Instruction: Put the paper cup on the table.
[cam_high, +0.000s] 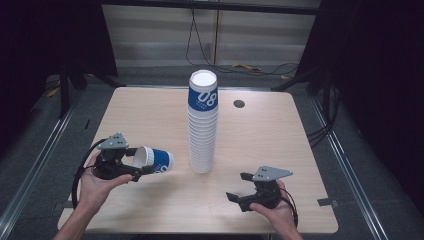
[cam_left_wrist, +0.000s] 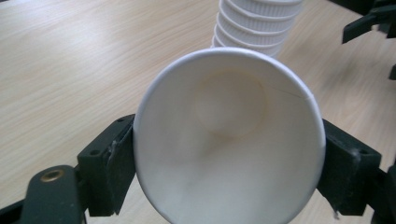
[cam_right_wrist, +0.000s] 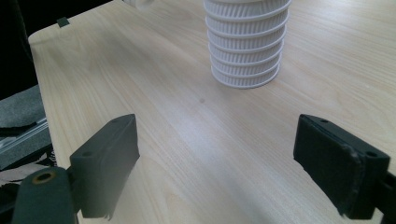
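A tall stack of white paper cups, mouths down, stands mid-table; its top cup has a blue band with white numbers. The same stack rises beyond both grippers. My left gripper is shut on a single blue and white cup held sideways above the table's left front. That cup faces the left gripper view with its white mouth, a black jaw pressed against each side. My right gripper rests at the right front, open, with bare wood between its jaws.
The light wooden table has a small round dark grommet near its back edge. Black cables lie on the grey floor behind. Metal rails run along both sides of the table.
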